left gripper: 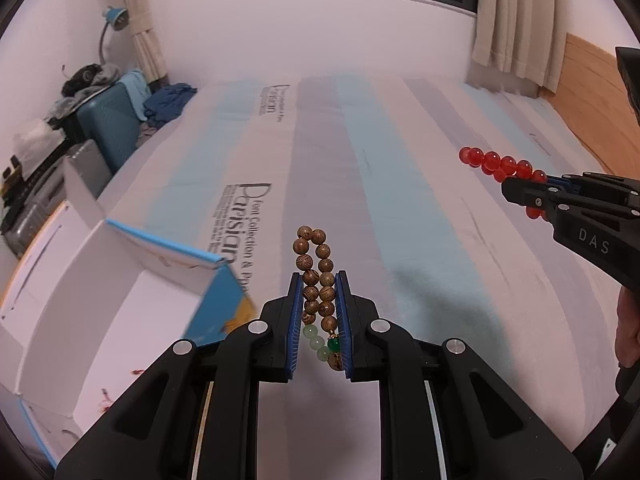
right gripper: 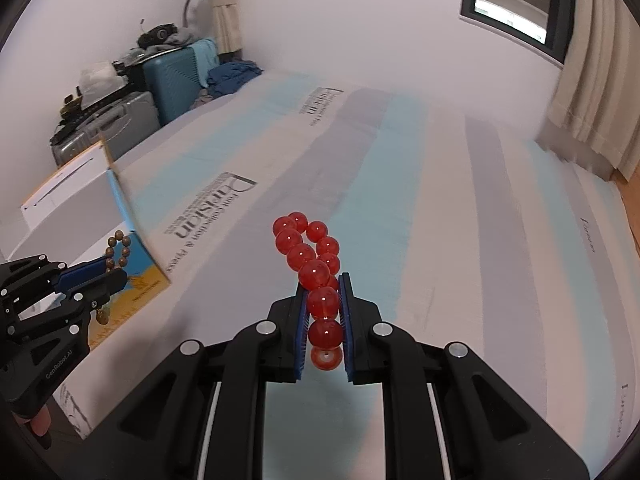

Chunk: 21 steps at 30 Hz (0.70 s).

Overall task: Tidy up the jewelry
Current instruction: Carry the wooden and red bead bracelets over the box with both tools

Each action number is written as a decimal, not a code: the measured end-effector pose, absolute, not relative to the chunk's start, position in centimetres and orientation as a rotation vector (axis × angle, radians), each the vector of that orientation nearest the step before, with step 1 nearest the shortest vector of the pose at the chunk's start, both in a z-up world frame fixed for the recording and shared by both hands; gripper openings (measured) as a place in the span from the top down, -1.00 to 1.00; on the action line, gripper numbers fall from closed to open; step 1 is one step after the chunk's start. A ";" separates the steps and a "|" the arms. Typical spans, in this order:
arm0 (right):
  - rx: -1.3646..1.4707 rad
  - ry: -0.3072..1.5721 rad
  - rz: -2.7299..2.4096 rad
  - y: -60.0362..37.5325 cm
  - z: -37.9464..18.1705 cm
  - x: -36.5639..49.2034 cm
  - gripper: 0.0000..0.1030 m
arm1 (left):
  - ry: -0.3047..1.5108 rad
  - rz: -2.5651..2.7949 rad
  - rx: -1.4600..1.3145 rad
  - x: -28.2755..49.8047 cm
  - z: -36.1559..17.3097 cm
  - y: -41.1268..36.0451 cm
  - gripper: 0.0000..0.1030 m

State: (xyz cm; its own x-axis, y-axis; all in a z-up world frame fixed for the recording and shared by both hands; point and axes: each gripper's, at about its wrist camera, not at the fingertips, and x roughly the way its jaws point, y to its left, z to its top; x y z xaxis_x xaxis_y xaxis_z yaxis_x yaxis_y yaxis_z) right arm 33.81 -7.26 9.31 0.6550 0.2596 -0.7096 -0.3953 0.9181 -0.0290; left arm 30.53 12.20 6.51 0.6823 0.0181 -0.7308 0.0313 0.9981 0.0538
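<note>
Tools: 2, left tool [left gripper: 319, 280] clamping 1 wooden bracelet [left gripper: 316, 276], right tool [right gripper: 323, 280] clamping 1 red bracelet [right gripper: 316, 264].

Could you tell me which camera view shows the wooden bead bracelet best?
The left wrist view: the wooden bead bracelet fills the centre, clamped in the left gripper, green beads visible. The right wrist view shows it small at the left edge.

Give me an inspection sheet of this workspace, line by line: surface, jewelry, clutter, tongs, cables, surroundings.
Surface: striped bed cover, printed lettering.
Job's things: wooden bead bracelet with green beads; red bead bracelet; open white and blue box at left.
Clutter: suitcases piled with clothes, far left corner.
Grippers: left tongs shut on the wooden bead bracelet; right tongs shut on the red bead bracelet; both clear of the cover.
Cables: nothing seen.
Surroundings: blue desk lamp, curtains, window.
</note>
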 end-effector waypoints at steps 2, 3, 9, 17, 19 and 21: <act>-0.191 0.768 0.384 -6.4 9.5 33.3 0.75 | 0.818 0.005 0.057 29.9 6.8 13.2 0.70; -0.194 0.763 0.392 -5.7 9.7 32.8 0.75 | 0.816 0.012 0.053 29.6 6.9 13.6 0.70; -0.208 0.747 0.436 -2.4 10.5 30.8 0.75 | 0.809 0.050 0.036 27.4 7.8 16.7 0.71; -0.229 0.728 0.525 3.6 11.2 28.6 0.75 | 0.815 0.124 0.008 24.4 8.3 22.6 0.70; -0.241 0.726 0.552 5.6 11.2 28.0 0.75 | 0.817 0.144 -0.004 23.7 8.3 24.2 0.70; -0.251 0.726 0.573 7.2 11.1 27.5 0.75 | 0.820 0.167 -0.018 22.9 8.3 26.1 0.70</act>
